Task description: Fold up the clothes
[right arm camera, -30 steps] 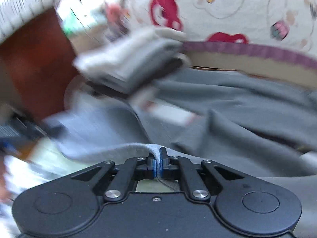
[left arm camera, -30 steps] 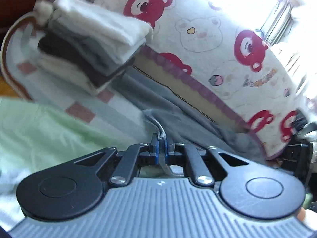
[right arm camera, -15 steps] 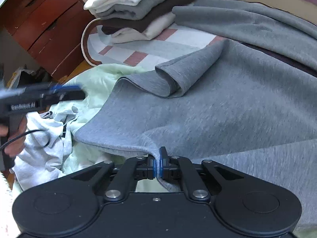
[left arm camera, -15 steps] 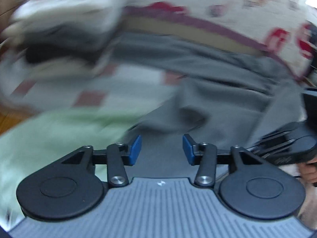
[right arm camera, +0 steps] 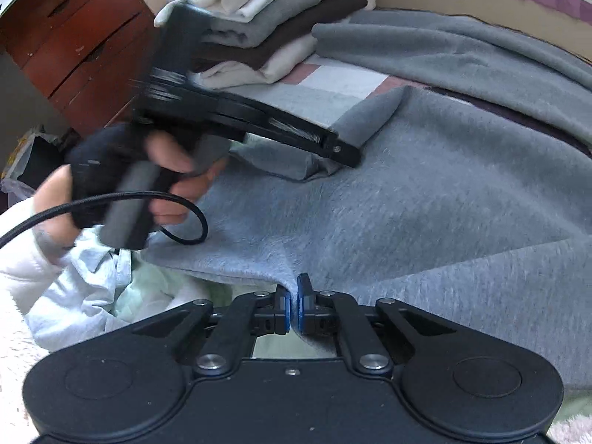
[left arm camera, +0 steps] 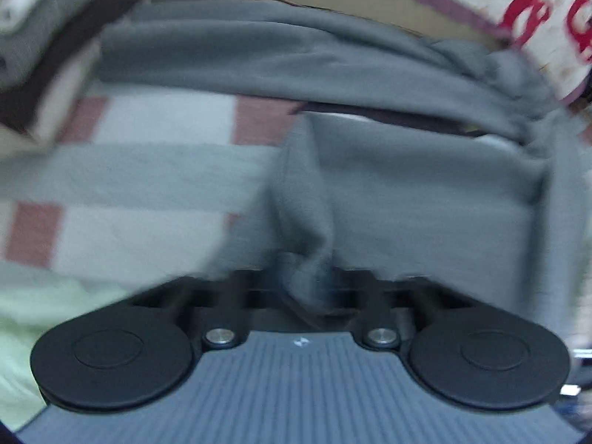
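**Two tools on one grey sweatshirt, mid-fold**

Two tools are on the grey sweatshirt (right arm camera: pixel 425 199), which lies spread on the bed in front of the stack of folded clothes (right arm camera: pixel 281 26). Our right tool (right arm camera: pixel 292 309) is pinched shut on the garment's near hem. Our left tool (left arm camera: pixel 307 285) sits at a bunched ridge of cloth nearer the stack; its view is blurred and fabric hides its fingers, so we cannot tell whether it is clamped or merely pushed in.

We judge this to be the grasping part of a fold: one edge held, a second hold being sought. The next move calls for a firm left grip, then both tools lifting together so the cloth carries over evenly without dragging the pale green garment (right arm camera: pixel 155 288) beside the sweatshirt.
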A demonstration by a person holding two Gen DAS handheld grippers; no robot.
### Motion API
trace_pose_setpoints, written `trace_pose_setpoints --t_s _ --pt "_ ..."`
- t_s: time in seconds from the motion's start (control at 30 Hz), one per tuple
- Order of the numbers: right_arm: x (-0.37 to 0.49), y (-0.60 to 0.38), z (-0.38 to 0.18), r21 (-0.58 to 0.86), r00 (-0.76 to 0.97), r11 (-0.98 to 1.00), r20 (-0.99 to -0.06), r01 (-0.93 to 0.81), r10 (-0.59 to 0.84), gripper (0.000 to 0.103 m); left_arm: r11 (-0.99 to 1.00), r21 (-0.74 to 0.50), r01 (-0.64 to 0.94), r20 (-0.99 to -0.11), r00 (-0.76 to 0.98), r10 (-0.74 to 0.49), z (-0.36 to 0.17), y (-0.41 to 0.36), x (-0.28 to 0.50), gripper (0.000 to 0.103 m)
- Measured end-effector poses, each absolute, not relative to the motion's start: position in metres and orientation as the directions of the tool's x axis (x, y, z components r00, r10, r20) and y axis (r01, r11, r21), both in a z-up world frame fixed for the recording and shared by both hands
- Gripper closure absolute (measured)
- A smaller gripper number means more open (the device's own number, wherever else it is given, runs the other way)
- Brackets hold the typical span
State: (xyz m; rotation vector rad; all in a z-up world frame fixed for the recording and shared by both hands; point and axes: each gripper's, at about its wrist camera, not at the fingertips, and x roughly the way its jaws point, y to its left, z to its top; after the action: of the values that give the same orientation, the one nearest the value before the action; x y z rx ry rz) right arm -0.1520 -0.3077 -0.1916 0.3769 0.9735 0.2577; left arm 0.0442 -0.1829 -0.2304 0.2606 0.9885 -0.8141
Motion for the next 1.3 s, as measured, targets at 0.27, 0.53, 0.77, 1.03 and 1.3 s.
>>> trace_pose_setpoints --t_s 0.27,0.53,0.77,1.03,1.3 --pt "-0.165 -0.329 -0.169 0.571 0.599 0.821 -0.652 -0.017 0.466 0.097 0.828 0.021 0.561 -0.546 0.700 -0.460 -0.124 -0.122 0.041 0.094" --pt "-0.168 -0.318 -0.195 0.519 0.563 0.855 -0.702 -0.016 0.436 0.097 0.937 -0.082 0.340 -0.671 0.676 -0.304 -0.177 -0.069 0.083 0.094" --pt "-0.155 -0.325 -0.206 0.520 0.530 0.850 -0.746 0.084 0.404 0.084 0.945 0.009 0.328 -0.706 0.671 -0.226 -0.208 -0.086 0.069 0.065" --pt "-0.166 -0.393 -0.180 0.648 0.679 0.730 -0.638 0.219 0.363 0.060 0.856 -0.139 0.498 -0.678 0.582 -0.448 -0.174 -0.093 0.038 0.061" --pt "-0.209 -0.495 -0.116 0.705 0.848 0.626 -0.515 0.333 0.128 0.059 0.771 -0.176 0.612 -0.688 0.483 -0.541 -0.158 -0.118 0.028 0.060"
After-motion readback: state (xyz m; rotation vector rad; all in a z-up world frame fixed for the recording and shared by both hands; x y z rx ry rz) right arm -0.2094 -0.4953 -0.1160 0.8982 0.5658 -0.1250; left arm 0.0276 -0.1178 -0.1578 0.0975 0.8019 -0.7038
